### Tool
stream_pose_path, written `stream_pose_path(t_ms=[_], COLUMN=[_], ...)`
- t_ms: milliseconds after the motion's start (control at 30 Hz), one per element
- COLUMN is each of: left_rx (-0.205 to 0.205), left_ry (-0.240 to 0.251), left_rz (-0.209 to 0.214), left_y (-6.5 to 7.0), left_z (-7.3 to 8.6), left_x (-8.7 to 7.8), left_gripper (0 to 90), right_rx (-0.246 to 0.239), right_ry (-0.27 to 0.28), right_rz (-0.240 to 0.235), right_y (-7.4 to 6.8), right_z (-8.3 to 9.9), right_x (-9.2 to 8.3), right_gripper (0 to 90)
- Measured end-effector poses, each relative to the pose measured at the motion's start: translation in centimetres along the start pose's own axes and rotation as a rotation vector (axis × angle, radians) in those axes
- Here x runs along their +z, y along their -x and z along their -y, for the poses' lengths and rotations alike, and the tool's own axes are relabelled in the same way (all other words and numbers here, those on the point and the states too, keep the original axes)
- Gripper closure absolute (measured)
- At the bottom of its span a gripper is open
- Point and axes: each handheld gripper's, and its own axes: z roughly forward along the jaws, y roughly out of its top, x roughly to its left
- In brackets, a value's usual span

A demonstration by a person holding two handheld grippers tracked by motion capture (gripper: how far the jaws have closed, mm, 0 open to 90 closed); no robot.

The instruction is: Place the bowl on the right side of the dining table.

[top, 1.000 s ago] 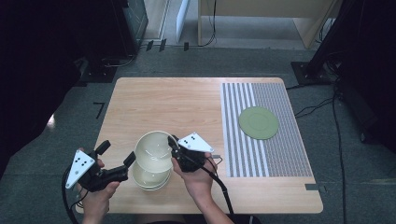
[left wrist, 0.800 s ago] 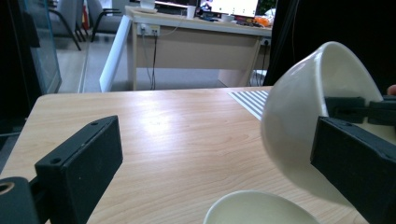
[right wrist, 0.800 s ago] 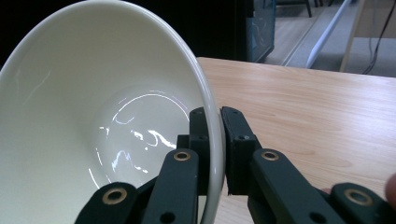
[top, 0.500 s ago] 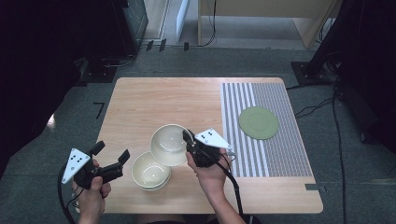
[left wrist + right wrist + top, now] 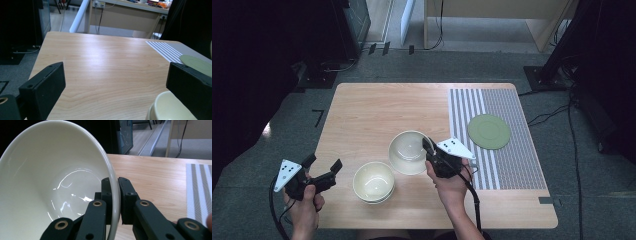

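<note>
A wooden desk point(image 5: 377, 115) stands on a grey carpet floor point(image 5: 462, 62). Black cables point(image 5: 552, 112) lie on it. Behind stands another pale wooden table point(image 5: 492, 12).

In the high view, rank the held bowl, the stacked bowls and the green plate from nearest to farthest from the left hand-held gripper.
1. Stacked bowls, on the table just right of the left hand-held gripper.
2. Held bowl, farther right, clamped at its rim by the right hand-held gripper.
3. Green plate, far right on the striped mat.
</note>
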Motion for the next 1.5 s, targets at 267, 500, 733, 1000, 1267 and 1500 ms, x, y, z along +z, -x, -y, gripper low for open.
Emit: stream_pose_path(t_ms=[267, 500, 733, 1000, 1267, 1500], left_rx=[-0.021, -0.030, -0.022, -0.028, -0.023, -0.022], left_ry=[-0.020, -0.049, -0.082, -0.102, -0.128, -0.163], left_rz=[-0.047, -0.067, -0.090, -0.095, -0.105, -0.113], left_y=[-1.7, -2.6, -3.1, -3.5, -3.7, -4.0], left_z=[0.9, 1.9, 2.8, 3.4, 4.1, 5.0], left_x=[0.3, 0.8, 1.4, 1.7, 2.2, 2.7], left_gripper=[2.0, 2.0, 2.0, 2.0, 2.0, 2.0], right_rx=[0.009, 0.017, 0.022, 0.032, 0.044, 0.048], right_ry=[0.008, 0.014, 0.020, 0.024, 0.035, 0.039], right_rz=[0.029, 0.060, 0.085, 0.114, 0.144, 0.167], right_y=[1.5, 2.8, 4.0, 5.4, 6.8, 7.8], right_z=[-0.2, -0.3, -0.3, -0.3, -0.6, -0.7], right_x=[-0.8, -1.4, -2.1, -2.8, -3.5, -4.0], right_gripper=[84.2, 84.2, 84.2, 84.2, 84.3, 84.2])
